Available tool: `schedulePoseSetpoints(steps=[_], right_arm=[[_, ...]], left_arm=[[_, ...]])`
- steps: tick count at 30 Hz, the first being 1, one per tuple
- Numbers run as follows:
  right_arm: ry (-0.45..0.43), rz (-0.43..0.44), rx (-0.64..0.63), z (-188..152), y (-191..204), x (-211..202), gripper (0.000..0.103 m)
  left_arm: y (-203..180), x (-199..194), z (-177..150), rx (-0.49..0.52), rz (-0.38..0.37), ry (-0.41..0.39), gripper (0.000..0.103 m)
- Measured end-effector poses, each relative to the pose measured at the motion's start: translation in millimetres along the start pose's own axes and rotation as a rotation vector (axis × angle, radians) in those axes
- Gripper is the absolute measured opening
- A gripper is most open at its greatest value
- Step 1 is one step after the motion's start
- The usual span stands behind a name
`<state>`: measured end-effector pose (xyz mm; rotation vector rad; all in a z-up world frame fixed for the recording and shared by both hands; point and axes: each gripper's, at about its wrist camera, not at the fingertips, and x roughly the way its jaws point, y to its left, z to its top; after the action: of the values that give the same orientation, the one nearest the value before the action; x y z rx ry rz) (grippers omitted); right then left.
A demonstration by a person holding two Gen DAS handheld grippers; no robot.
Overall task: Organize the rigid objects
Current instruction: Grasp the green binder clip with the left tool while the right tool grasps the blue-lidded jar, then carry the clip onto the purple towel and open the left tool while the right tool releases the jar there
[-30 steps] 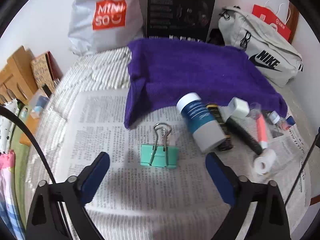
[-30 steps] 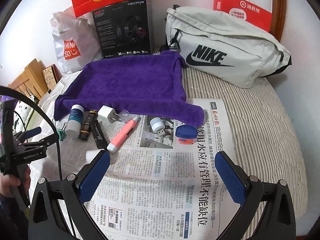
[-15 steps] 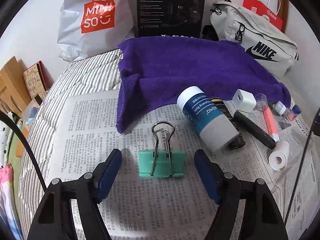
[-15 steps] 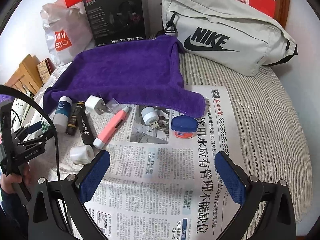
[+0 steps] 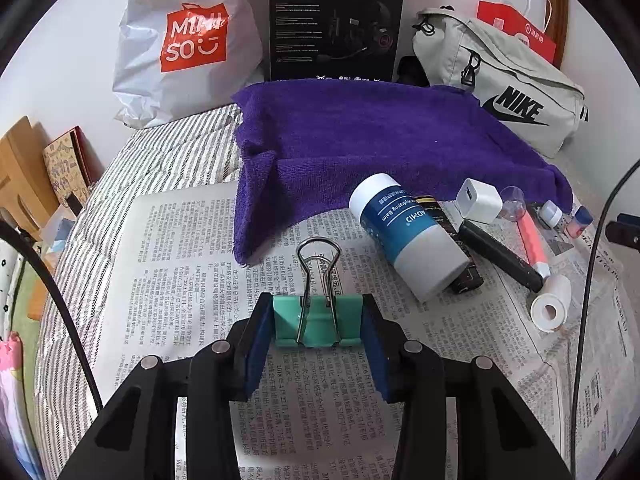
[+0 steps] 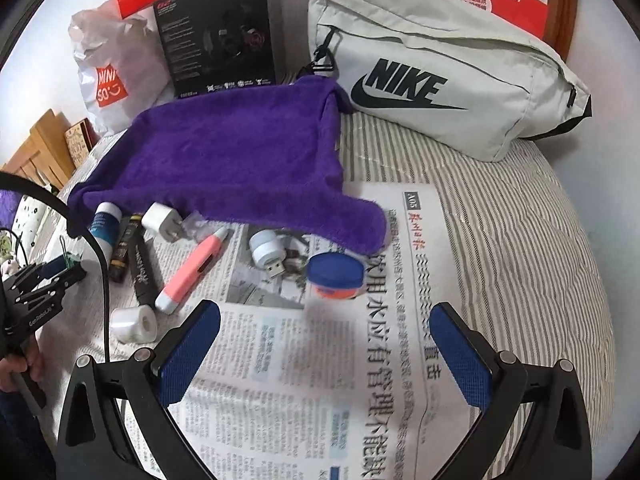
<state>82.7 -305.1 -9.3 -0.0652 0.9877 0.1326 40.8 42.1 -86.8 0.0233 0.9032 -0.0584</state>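
Observation:
My left gripper (image 5: 318,322) is shut on a green binder clip (image 5: 318,320) that lies on the newspaper (image 5: 180,272); its blue pads press both ends of the clip. To its right lie a blue-and-white balm tube (image 5: 404,236), a white charger plug (image 5: 479,200), a black tube (image 5: 500,258), a pink pen (image 5: 530,240) and a white tape roll (image 5: 551,304). My right gripper (image 6: 324,348) is open and empty above the newspaper, just short of a blue-lidded round tin (image 6: 335,272) and a white USB light (image 6: 267,249).
A purple towel (image 5: 380,148) lies behind the objects. A grey Nike bag (image 6: 440,76), a black headset box (image 5: 336,20), a Miniso bag (image 5: 184,44) and red bags stand along the wall. Wooden items (image 5: 24,172) sit at the left off the striped bed.
My left gripper moved forward and closed its jaws on the binder clip. My right gripper moved forward toward the blue tin and stayed open.

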Motion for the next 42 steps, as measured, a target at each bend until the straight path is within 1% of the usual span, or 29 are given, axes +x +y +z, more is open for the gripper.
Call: schedulePoseSetpoints(steps=[2,7,11,15,19,20,21,25,34,38,40,42], right_arm=[[-0.003,0.009,0.006,2,-5,5,0.101],[-0.027,0.015,0.014,4,-12,18,0.091],[-0.008,0.020,0.023,3,-14,35,0.081],[-0.007,0.039,0.033,1,-13,44,0.061],[-0.032,0.002,0.007,-1,-7,48,0.049],[-0.040,0.000,-0.001,-1,-6,47,0.041],[-0.041,0.000,-0.007,-1,-5,47,0.036],[-0.031,-0.003,-0.014,0,-3,47,0.036],[0.003,0.033,-0.011,5,-4,41,0.036],[0.006,0.053,0.002,8,-5,34,0.036],[-0.006,0.054,0.003,10,-4,28,0.036],[-0.019,0.066,-0.004,13,-1,20,0.036]], left_arm=[[-1,0,0,0.006,0.007,0.000,0.041],[-2,0,0,0.004,0.004,0.000,0.041],[-1,0,0,0.001,0.001,0.000,0.041],[-1,0,0,0.001,0.002,0.000,0.041],[-1,0,0,0.002,0.003,0.000,0.041],[-1,1,0,0.002,0.003,0.000,0.041],[-1,1,0,0.003,0.003,0.000,0.041],[-1,0,0,0.002,0.002,0.000,0.041],[0,0,0,-0.007,-0.007,0.001,0.040],[3,0,3,-0.023,-0.012,0.023,0.039],[3,0,4,-0.022,-0.007,0.042,0.039],[5,-3,5,-0.043,-0.014,0.054,0.039]])
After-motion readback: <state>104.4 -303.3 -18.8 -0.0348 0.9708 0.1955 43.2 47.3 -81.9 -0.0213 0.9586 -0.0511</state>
